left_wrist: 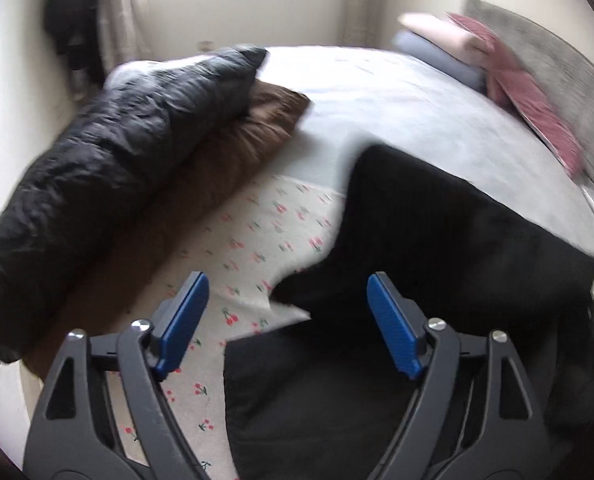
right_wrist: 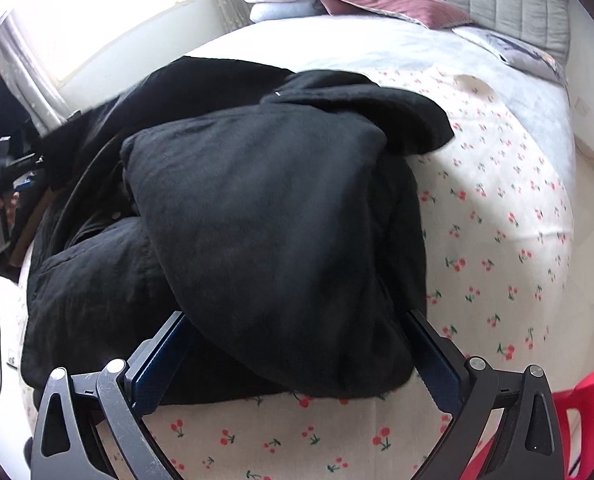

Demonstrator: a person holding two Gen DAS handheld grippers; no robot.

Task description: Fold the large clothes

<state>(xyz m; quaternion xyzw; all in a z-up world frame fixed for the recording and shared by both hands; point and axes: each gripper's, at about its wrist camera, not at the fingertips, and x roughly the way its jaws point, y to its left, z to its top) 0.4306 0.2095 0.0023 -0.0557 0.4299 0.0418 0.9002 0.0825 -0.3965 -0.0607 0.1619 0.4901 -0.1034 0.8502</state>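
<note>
My right claw (right_wrist: 293, 364) is nearest the work: its jaws stand wide on either side of a thick fold of the black coat (right_wrist: 257, 208), but I cannot tell whether the pads press on the cloth or merely flank it. If they only flank it, the fold may slip out when I lift, and the bundle will sag open.

My left claw (left_wrist: 287, 320) hangs wide and empty over the cherry sheet (left_wrist: 265, 232), with the coat's edge (left_wrist: 437, 240) just beside its right finger. The risk there is biting sheet along with coat, so the bedding drags up with the fold.

The coat lies heaped in the middle of the bed (right_wrist: 377, 44), bunched and uneven; folding it without flattening would trap lumps.

Farther off, the puffer (left_wrist: 109, 148) and brown garment (left_wrist: 233, 152) lie along the bed's edge; a wide sweep could snag or shove them.
</note>
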